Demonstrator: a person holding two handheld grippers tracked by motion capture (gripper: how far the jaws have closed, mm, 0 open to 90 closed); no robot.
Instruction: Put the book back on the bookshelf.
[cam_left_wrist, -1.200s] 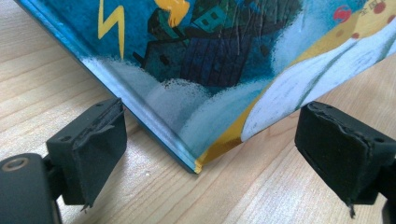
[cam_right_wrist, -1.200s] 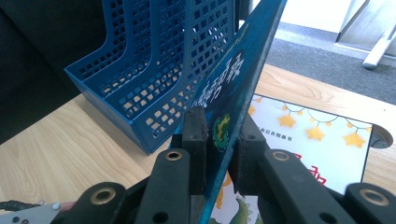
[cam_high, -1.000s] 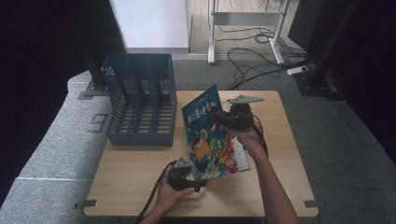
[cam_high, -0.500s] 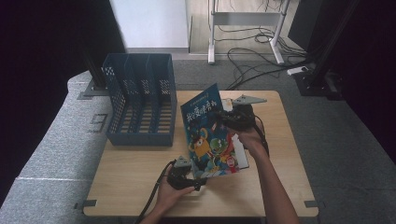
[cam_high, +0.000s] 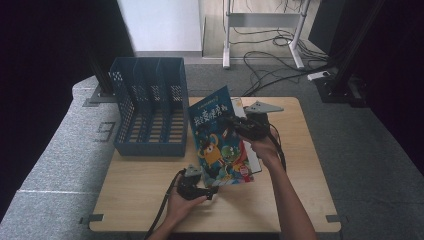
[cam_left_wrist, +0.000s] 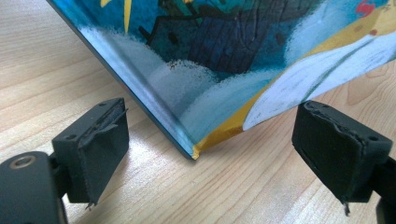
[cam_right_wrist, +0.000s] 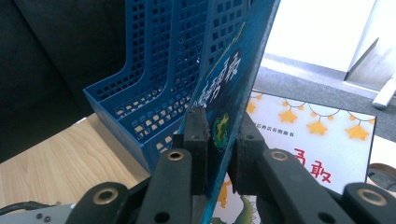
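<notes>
The picture book (cam_high: 220, 140), its blue cover crowded with bright cartoon figures and pale lettering, stands tilted on the wooden table (cam_high: 300, 200) just right of the blue file rack (cam_high: 150, 112). The right gripper (cam_right_wrist: 223, 140) is clamped on its upper edge, while the left gripper (cam_left_wrist: 210, 154) sits spread wide, the book's yellow bottom corner resting on the wood between its jaws, untouched. The right gripper view reveals a second book (cam_right_wrist: 317, 154), white with yellow stars, lying flat behind, while the left gripper view shows the cover's worn corner.

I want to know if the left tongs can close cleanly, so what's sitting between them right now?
In the left gripper view, the lower corner of the blue picture book rests on the wooden table between the open left tongs; neither pad touches it.
</notes>
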